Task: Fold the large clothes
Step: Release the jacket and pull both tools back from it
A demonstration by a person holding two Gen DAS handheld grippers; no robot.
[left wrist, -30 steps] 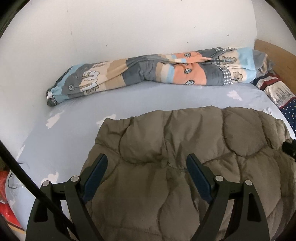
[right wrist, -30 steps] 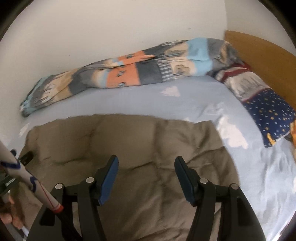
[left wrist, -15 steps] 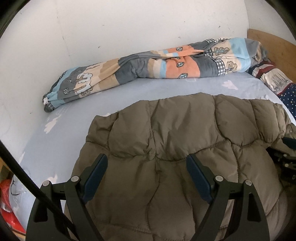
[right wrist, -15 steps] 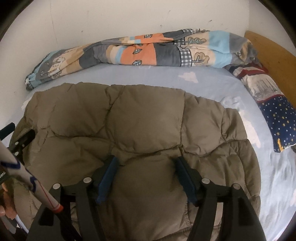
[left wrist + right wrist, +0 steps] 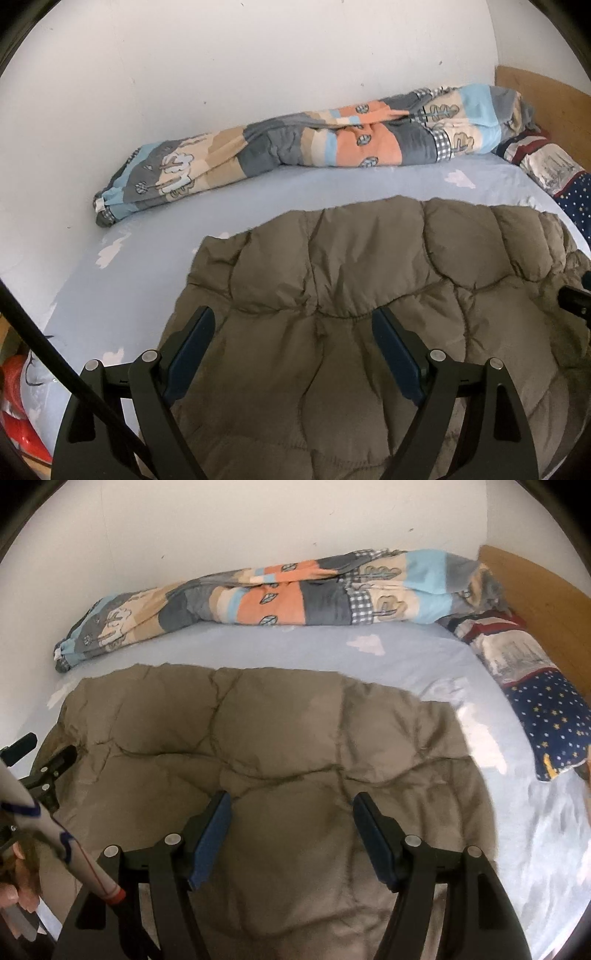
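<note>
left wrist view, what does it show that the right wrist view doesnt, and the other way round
Only the left wrist view shows the red bag on the floor beside the bed. Only the right wrist view shows the whole starry pillow and the person's hand. Both show the olive puffer jacket spread on the blue sheet, the patchwork duvet along the wall, and open tongs, left and right, over the jacket.
</note>
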